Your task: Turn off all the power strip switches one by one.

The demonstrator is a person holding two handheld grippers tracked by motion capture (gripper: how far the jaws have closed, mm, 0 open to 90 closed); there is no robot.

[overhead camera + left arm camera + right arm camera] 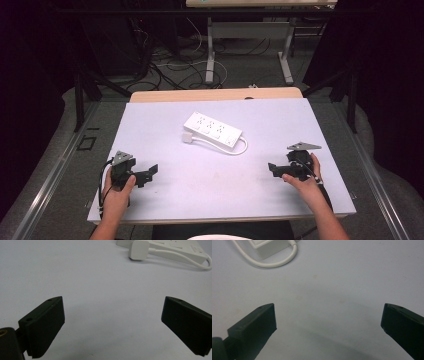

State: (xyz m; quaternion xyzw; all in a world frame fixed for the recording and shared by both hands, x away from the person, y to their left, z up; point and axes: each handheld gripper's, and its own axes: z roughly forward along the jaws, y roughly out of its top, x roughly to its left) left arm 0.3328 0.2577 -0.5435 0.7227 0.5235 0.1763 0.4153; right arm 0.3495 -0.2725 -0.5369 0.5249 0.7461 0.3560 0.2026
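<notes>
A white power strip (212, 129) lies flat in the middle of the white tabletop (200, 195), its plug (187, 136) resting at its left end and its cable (241, 148) looped at the right end. My left gripper (150, 172) sits low at the front left, open, with bare table between its jaws. In the left gripper view (112, 325) the plug (139, 249) and strip (175, 245) lie well ahead. My right gripper (274, 169) is at the front right, open and empty. The right gripper view (328, 327) shows the cable loop (274, 263) and a strip corner (265, 247) ahead.
A wooden edge (215, 94) runs along the table's far side. Beyond it stand another desk's white legs (210, 55) and loose cables (175, 70) on the floor. Dark frame posts (78, 100) flank the table's left and right.
</notes>
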